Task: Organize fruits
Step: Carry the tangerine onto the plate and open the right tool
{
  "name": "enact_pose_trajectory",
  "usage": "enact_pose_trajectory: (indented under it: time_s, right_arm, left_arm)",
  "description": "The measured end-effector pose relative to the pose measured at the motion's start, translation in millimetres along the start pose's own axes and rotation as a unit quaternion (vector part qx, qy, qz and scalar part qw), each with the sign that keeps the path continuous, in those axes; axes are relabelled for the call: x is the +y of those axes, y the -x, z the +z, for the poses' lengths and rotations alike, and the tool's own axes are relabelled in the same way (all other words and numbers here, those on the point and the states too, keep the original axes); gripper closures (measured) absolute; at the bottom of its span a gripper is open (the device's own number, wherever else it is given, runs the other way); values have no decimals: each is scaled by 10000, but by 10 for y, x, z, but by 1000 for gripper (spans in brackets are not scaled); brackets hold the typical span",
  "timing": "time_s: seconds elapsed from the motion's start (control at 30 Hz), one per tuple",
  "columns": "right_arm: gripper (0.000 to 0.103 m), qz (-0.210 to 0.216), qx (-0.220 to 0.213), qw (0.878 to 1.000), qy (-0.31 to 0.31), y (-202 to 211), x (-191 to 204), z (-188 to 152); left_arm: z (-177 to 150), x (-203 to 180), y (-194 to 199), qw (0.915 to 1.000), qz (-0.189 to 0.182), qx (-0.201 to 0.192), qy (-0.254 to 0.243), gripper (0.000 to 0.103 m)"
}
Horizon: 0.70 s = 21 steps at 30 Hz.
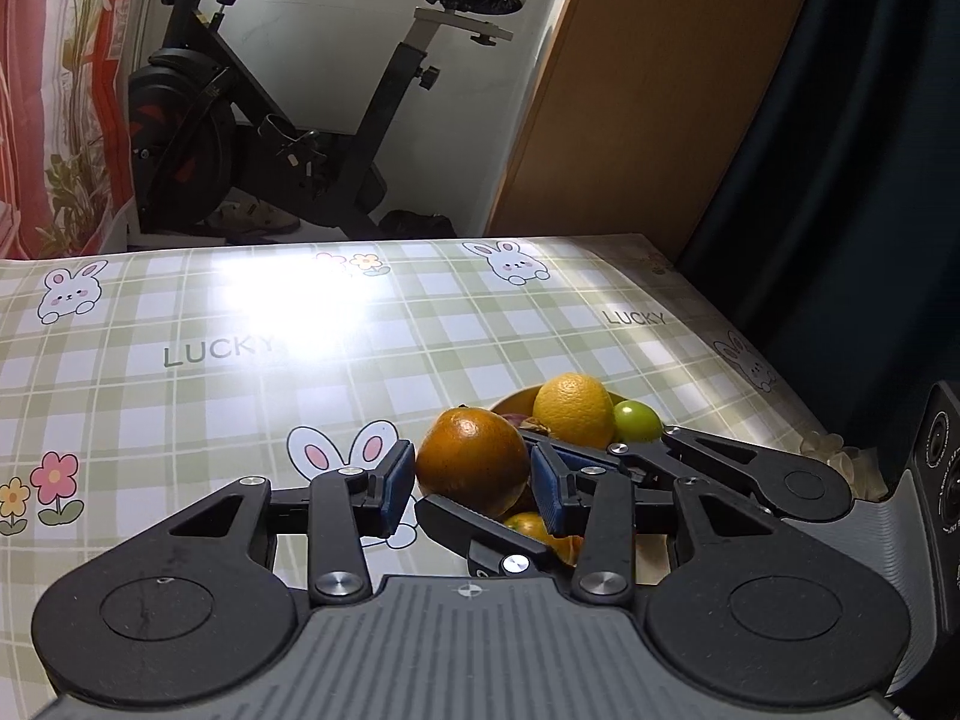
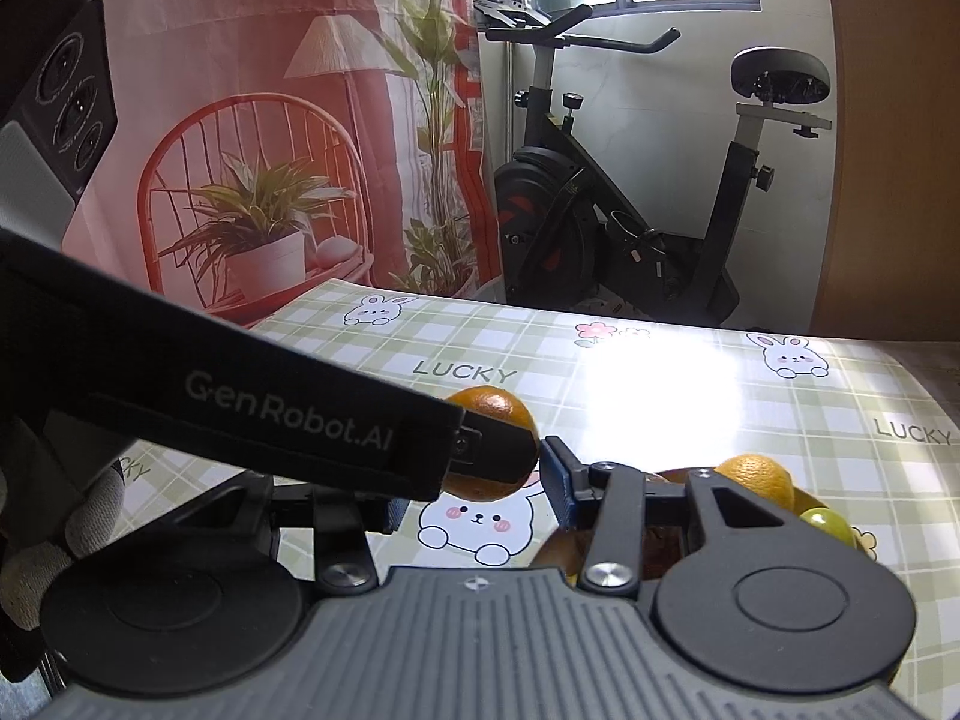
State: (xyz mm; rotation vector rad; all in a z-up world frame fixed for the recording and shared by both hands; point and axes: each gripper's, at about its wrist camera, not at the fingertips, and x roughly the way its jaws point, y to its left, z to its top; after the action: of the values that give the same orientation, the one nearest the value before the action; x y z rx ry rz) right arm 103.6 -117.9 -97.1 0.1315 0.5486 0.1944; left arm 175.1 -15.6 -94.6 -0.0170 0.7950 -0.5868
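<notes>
Black linkage arms and blue-padded jaws of the left gripper (image 1: 474,483) fill the near part of the left wrist view, and the jaws stand clamped on a round dark-orange tangerine (image 1: 471,459), a pad touching each flank. In the right wrist view that same fruit (image 2: 492,405) is held above the surface, half hidden behind the left tool's black finger. The right gripper (image 2: 477,495) has its jaws apart with nothing between them; only the printed white rabbit shows through the gap. A gloved hand (image 2: 57,546) shows at the lower left edge of that view. Just beyond the tangerine sits a shallow orange-brown bowl (image 1: 517,401) holding a large yellow-orange citrus (image 1: 573,408), a small green round fruit (image 1: 637,420) touching it, and another small orange fruit (image 1: 528,527) lower down, partly hidden by the right tool's arms. Farther off stretches the green-and-white checked tablecloth (image 1: 210,360) with rabbits and "LUCKY" lettering, and behind it stands a black exercise bike (image 1: 252,138).
</notes>
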Motion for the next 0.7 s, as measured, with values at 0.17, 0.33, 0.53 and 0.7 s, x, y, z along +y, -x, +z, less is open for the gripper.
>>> enact_pose_trajectory:
  time_s: [0.17, 0.33, 0.53, 0.7]
  right_arm:
    - [56, -83, -52, 9999, -84, 188, -177, -108]
    - [56, -188, -119, 9996, -195, 345, -372, -204]
    - [56, -235, -130, 9990, -344, 496, -601, -366]
    - [56, -217, -123, 9985, -494, 570, -733, -502]
  left_arm:
    - [-41, -226, -70, 9998, -122, 111, -147, 59]
    - [-60, -493, -200, 9990, -186, 251, -332, 59]
    - [-110, -783, -373, 9973, -255, 450, -515, 59]
    - [-174, -923, -476, 9957, -272, 633, -620, 59]
